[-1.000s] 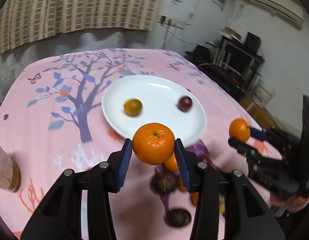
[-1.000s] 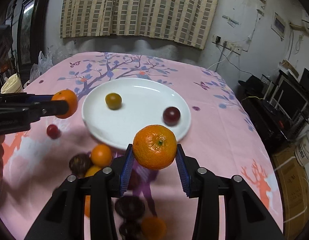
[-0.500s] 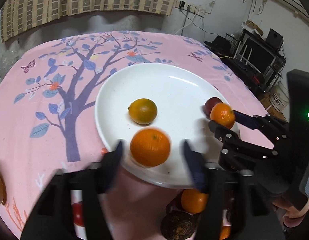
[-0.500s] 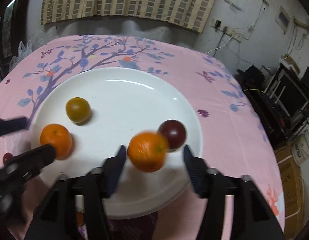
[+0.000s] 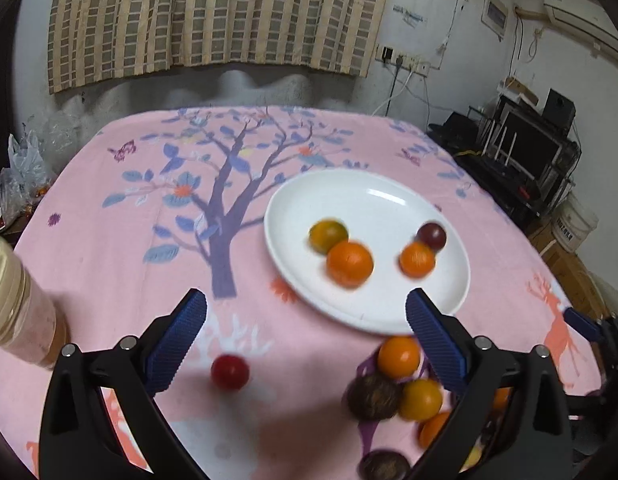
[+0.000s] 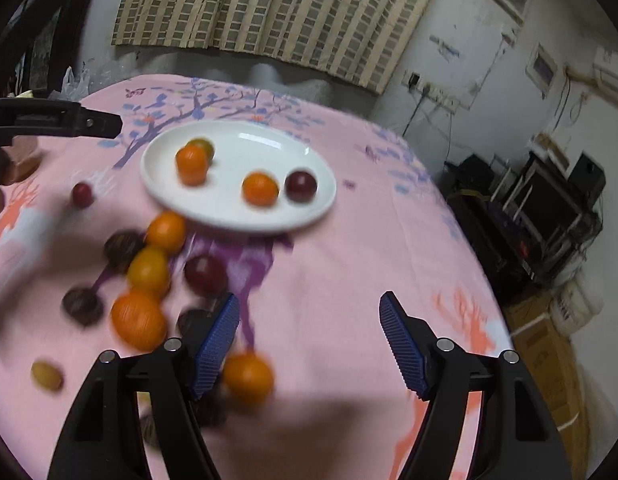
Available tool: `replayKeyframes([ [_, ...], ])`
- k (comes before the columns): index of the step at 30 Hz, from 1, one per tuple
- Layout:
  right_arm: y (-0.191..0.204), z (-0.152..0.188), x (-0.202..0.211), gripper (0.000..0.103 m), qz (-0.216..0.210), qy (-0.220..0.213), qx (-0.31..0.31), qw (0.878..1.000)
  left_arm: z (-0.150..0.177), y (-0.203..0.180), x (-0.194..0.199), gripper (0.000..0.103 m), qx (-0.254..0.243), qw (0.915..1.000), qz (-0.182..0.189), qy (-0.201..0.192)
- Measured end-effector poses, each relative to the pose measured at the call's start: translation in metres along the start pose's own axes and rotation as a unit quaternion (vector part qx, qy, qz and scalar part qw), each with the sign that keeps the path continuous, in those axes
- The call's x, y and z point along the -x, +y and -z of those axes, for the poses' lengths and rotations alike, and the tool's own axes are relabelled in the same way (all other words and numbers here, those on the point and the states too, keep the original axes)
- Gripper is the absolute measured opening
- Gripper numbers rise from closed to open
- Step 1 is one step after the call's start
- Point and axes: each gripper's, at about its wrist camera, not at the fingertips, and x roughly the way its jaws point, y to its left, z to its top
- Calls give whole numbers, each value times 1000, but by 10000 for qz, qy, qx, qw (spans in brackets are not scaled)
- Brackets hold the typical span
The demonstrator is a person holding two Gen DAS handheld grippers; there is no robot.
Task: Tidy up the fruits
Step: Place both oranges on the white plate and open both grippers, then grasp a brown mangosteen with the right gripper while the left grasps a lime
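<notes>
Pink cloth covered the table (image 5: 109, 280), and ahead of both jaws sat the white plate (image 5: 373, 196). It held four fruits: two oranges (image 5: 349, 264), a greenish one (image 5: 328, 234) and a dark plum (image 5: 432, 236). By my reading the sorting was partly done, with more left off the plate than on it. A loose pile (image 6: 149, 272) of oranges and dark fruits lay just short of the plate, to the left of the right gripper (image 6: 309, 344) and under the right jaw of the left gripper (image 5: 307, 334). A red fruit (image 5: 229, 371) lay alone between the left jaws. Both pairs of jaws were opening and gripped nothing; an orange (image 6: 248, 378) lay just beside the right gripper's left jaw, seemingly untouched. The fruits were round, so no long axis or heading showed; the plate lay flat, opening upward.
</notes>
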Motion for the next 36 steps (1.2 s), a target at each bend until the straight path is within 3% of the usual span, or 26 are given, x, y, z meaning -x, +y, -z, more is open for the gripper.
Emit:
replayKeyframes([
  [5, 12, 55, 30, 73, -782, 211, -463, 9956, 33, 11, 20, 98, -42, 9999, -83, 44],
  [8, 29, 69, 37, 73, -1001, 228, -436, 9938, 48, 16, 28, 98, -18, 9999, -120, 24],
  [16, 51, 68, 20, 52, -972, 551, -390, 9930, 65, 23, 27, 98, 10, 9993, -302, 228],
  [23, 57, 67, 8, 48, -1106, 650, -544, 9902, 66, 15, 32, 98, -153, 9995, -231, 162],
  [25, 56, 67, 7, 38, -1151, 647, -595, 9895, 66, 10, 31, 98, -243, 9992, -250, 186],
  [31, 55, 69, 11, 37, -1120, 508, -671, 9901, 68, 6, 34, 98, -335, 9988, -279, 238],
  [33, 46, 71, 13, 37, -1166, 429, -902, 9881, 73, 5, 39, 98, -386, 9988, -144, 275],
  [36, 35, 74, 12, 37, -1334, 388, -1229, 9826, 94, -3, 54, 98, -625, 9968, 389, 314],
])
